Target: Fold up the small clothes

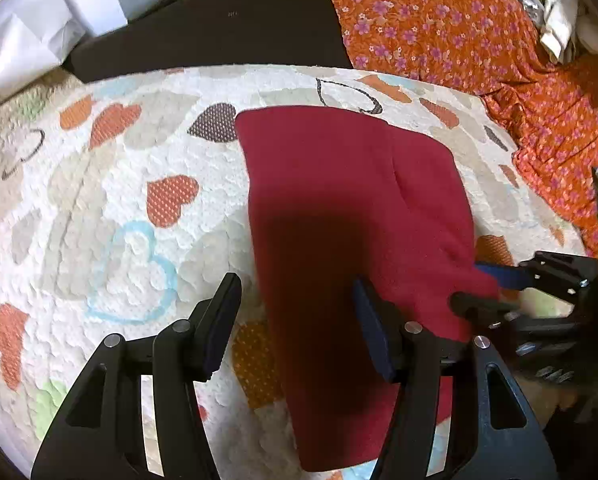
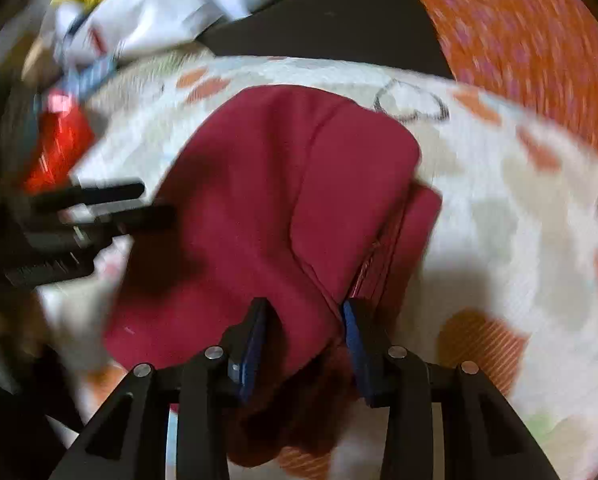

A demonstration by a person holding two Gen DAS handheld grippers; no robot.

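A dark red garment [image 1: 351,216] of soft, matte, fleece-like cloth is lying on a white quilted bedspread [image 1: 111,216] whose puckered surface is printed with orange, grey and blue hearts. The garment is lying folded into a long rounded shape, one layer over another, with a stitched seam showing along its right side in the right wrist view [image 2: 299,208]. The left gripper [image 1: 297,316] is hovering over the garment's near end, its jaws spread wide with the cloth passing between and below them (nothing is pinched there). The right gripper [image 2: 305,332] is straddling the near edge of the garment, jaws partly apart with red cloth bunched up between them; the blur is making it impossible to tell whether the pads are actually gripping it. To the right an orange floral fabric [image 1: 479,28] is lying along the bedspread's edge, and a dark flat panel [image 1: 219,24] is bordering the far side. Left of the garment the bedspread is lying bare.
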